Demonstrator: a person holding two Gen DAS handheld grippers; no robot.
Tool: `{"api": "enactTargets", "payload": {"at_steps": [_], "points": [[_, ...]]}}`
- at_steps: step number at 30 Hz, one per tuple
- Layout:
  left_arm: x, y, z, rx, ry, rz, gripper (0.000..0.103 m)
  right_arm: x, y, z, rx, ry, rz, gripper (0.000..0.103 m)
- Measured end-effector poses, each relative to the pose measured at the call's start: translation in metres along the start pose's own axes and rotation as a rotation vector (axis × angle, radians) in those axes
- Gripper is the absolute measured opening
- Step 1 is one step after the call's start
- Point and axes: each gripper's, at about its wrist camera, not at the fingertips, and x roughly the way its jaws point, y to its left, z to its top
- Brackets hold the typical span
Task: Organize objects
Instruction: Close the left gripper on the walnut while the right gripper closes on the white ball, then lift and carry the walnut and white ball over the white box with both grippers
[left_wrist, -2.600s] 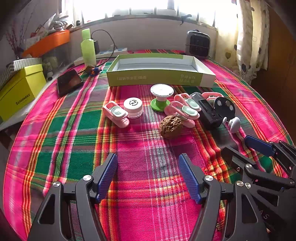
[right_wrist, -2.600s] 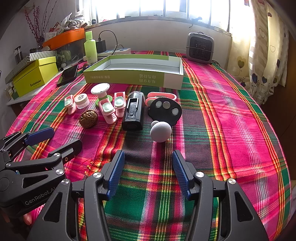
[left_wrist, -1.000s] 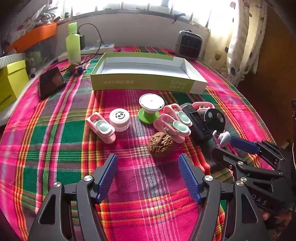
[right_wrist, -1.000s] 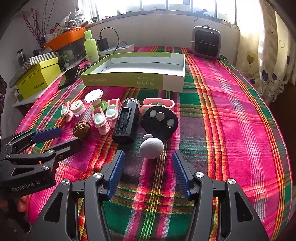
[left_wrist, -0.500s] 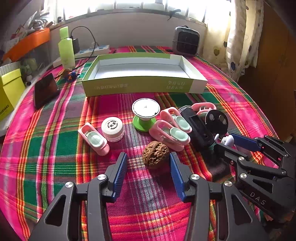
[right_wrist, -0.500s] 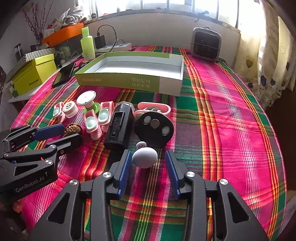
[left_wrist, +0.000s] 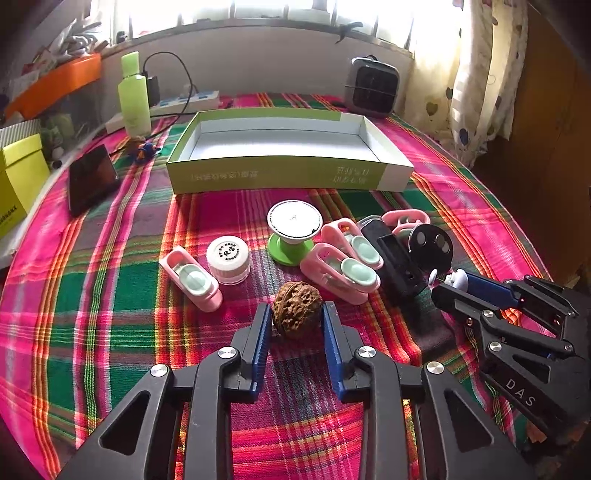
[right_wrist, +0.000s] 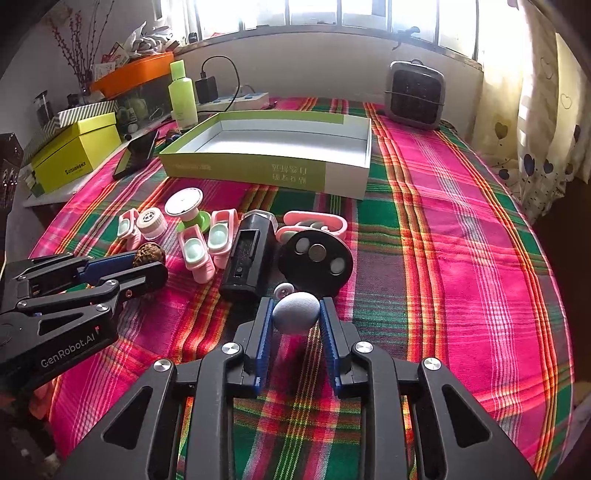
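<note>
A brown walnut (left_wrist: 296, 315) lies on the plaid cloth between the blue pads of my left gripper (left_wrist: 296, 306). Its jaws are closing and both pads touch the walnut's sides. A round grey-white ball (right_wrist: 295, 314) with a small white disc (right_wrist: 283, 290) beside it sits between the pads of my right gripper (right_wrist: 296, 302). Those jaws are closing too and press on the ball. Behind stand several pink clips (left_wrist: 192, 280), a white jar (left_wrist: 228, 258), a green-footed stand (left_wrist: 293, 225), a black device (right_wrist: 249, 258) and a black disc (right_wrist: 317, 260).
An open green-and-white box (left_wrist: 273, 177) lies beyond the objects. A phone (left_wrist: 90, 181), a green bottle (left_wrist: 134, 98) and a yellow box (right_wrist: 75, 155) are at the left, a small heater (right_wrist: 413, 94) at the back right. Plaid cloth (right_wrist: 461, 258) covers the table.
Both grippers went from wide open to closed around their objects: the left onto the walnut, the right onto the ball. Both views have drawn closer to the objects.
</note>
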Motion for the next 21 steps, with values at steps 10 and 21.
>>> {"api": "enactTargets", "payload": {"at_steps": [10, 21], "points": [[-0.016, 0.005, 0.018, 0.005, -0.053, -0.017, 0.026, -0.013, 0.002, 0.024, 0.008, -0.059, 0.052, 0.026], [-0.008, 0.021, 0.064, -0.007, -0.091, -0.028, 0.026, -0.001, 0.000, 0.067, 0.012, -0.097, 0.081, 0.026]]}}
